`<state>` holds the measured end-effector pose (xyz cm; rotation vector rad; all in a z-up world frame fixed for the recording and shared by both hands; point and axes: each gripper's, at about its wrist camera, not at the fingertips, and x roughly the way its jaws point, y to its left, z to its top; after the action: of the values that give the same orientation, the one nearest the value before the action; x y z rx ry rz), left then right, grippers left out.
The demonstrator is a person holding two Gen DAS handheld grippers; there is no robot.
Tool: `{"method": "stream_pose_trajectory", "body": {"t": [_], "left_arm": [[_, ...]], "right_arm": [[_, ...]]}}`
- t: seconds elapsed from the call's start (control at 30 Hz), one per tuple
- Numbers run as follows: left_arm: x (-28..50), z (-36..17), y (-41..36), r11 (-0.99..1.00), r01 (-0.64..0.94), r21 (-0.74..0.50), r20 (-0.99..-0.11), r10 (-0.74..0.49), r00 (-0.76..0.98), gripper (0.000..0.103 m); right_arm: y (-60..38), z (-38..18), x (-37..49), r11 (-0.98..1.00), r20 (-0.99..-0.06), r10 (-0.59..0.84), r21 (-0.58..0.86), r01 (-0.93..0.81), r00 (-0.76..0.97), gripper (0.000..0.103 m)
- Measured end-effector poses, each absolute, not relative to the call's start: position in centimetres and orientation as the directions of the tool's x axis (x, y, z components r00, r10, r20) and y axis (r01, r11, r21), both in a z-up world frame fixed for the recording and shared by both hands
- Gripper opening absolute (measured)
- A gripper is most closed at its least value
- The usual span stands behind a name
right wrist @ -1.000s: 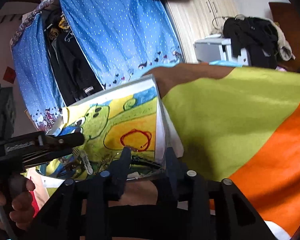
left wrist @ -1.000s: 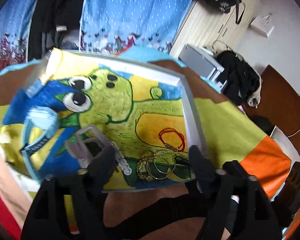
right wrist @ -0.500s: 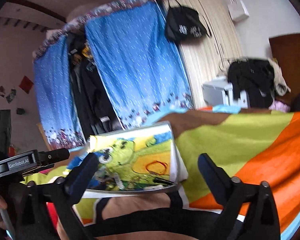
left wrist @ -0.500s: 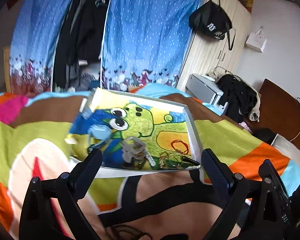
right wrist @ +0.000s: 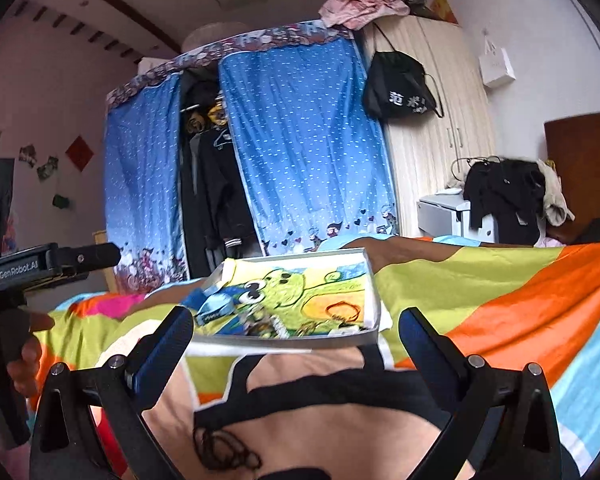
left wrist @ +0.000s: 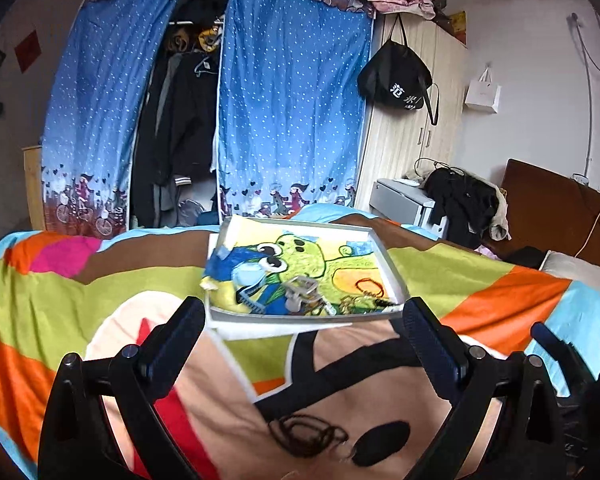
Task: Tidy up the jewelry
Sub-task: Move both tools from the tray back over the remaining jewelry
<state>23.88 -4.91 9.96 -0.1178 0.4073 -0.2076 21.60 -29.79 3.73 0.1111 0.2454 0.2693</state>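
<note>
A shallow white box (left wrist: pixel 394 276) with a green cartoon picture on its floor lies on the bed; it also shows in the right wrist view (right wrist: pixel 374 308). Inside lie a red cord bracelet (left wrist: pixel 369 287) (right wrist: pixel 342 311), gold bangles (left wrist: pixel 352 303), a silver clasp piece (left wrist: pixel 303 286) and a light blue item (left wrist: pixel 249 273). A dark beaded necklace (left wrist: pixel 306 436) (right wrist: pixel 224 450) lies on the bedspread close in front of both grippers. My left gripper (left wrist: pixel 300 336) and right gripper (right wrist: pixel 296 344) are wide open and empty, pulled back from the box.
The bed has a colourful cartoon bedspread (left wrist: pixel 480 288). Behind it stand a blue curtained wardrobe (left wrist: pixel 292 112), a wooden cupboard with a black bag (left wrist: pixel 396 84), and a chair piled with dark clothes (left wrist: pixel 460 200). The left gripper's handle and hand show in the right wrist view (right wrist: pixel 16 280).
Both grippers opened wide and drew back and up from the box. The right one had been nearly closed at the box's near edge. The dark necklace came into view.
</note>
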Motion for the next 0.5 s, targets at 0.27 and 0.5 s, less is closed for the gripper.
{"method": "stream_pose_trajectory", "body": {"t": [0.27,0.5], "left_arm": [[18.4,7.6,-1.4,0.974,0.171,-0.149,-0.374,-0.216,0.902,0.097],[16.7,4.1,-0.3,0.979,0.180,-0.095,-0.447,-0.203,0.871,0.097]], "right_arm": [[-26.8,3.5,16.8,0.953,-0.237,0.304,0.096,-0.289,0.923,0.103],[-24.3,1.6,14.5,0.955,-0.344,0.295,0.074,-0.287,0.891,0.103]]}}
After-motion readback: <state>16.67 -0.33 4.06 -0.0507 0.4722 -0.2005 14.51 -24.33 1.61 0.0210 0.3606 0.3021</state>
